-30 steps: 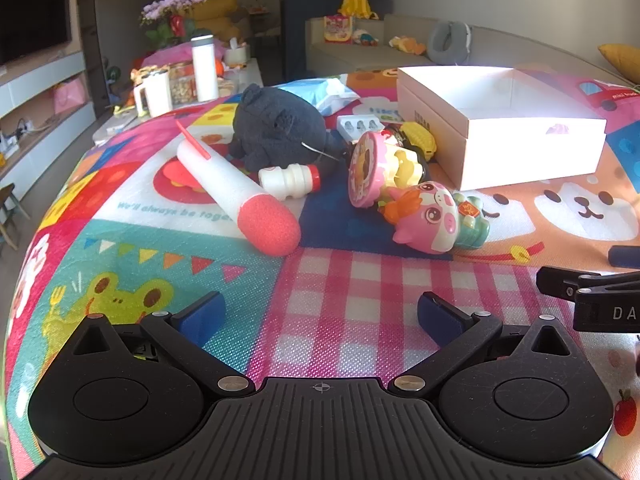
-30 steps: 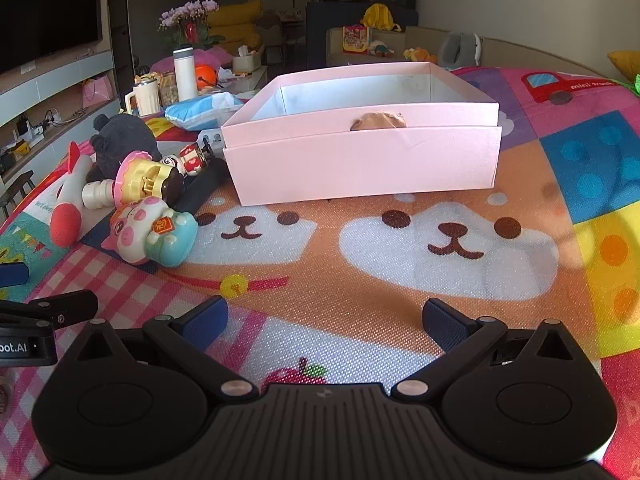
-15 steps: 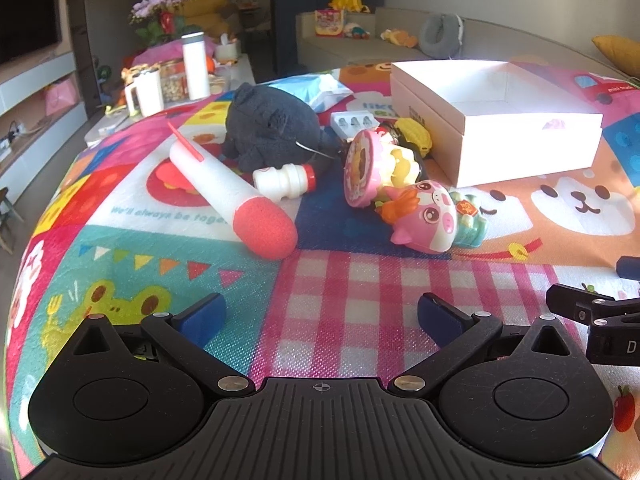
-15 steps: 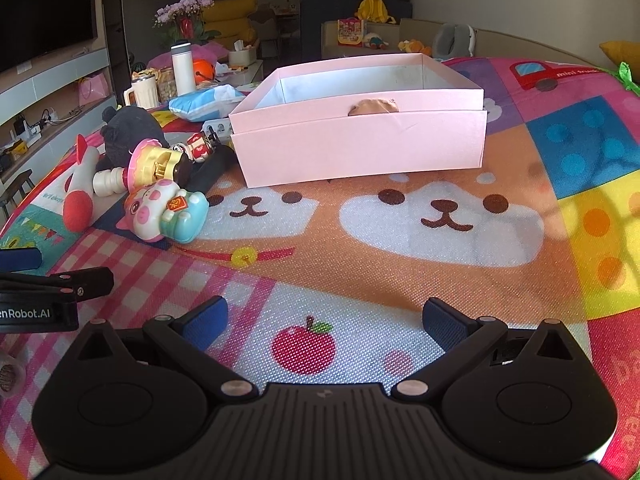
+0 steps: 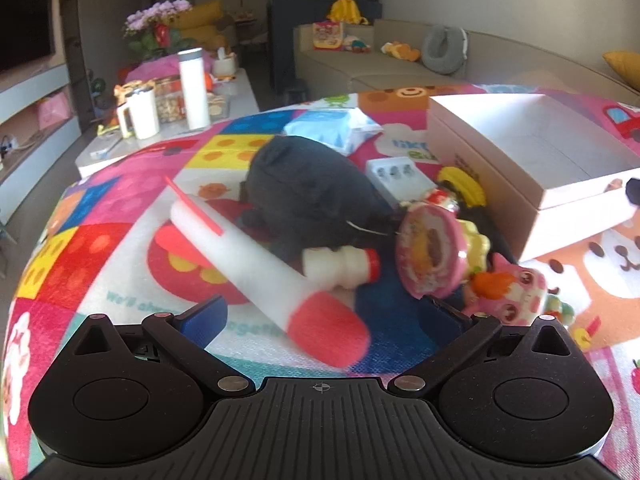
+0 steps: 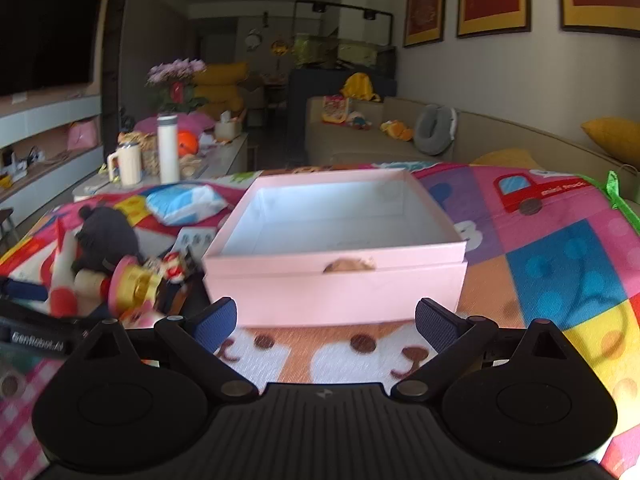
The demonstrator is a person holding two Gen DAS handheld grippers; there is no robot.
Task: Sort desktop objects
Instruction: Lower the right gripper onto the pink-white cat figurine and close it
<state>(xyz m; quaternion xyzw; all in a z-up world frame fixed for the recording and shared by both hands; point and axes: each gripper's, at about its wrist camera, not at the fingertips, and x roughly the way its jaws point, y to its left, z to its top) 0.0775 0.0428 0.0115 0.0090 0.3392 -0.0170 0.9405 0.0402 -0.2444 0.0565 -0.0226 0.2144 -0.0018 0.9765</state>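
The left tool (image 5: 322, 314) has its two blue pads spread wide, and nothing is held between them. The red tip of a white foam stick (image 5: 260, 266) lies just in front of the tool, low between the pads, but the pads do not touch it. The stick rests on the bright play mat (image 5: 100, 248) that covers the table. A small white bottle with a red cap (image 5: 340, 266) lies right beside the stick. Behind them sits a dark grey plush toy (image 5: 312, 196). To the right of the bottle is a round pink toy (image 5: 430, 250), and a pink animal toy (image 5: 510, 294) lies next to it. A white case with little holes (image 5: 394, 174) and a blue and white packet (image 5: 334, 128) lie farther back.

The right tool (image 6: 326, 320) is wide too, though its jaws have just closed a little, and nothing is between them. It points at the pink box (image 6: 336, 292), which stands open on the mat. The inside of the box looks white. The pile of toys lies to the left of the box, close to its corner. Part of the left tool shows at the left edge of the right view, near the toys.
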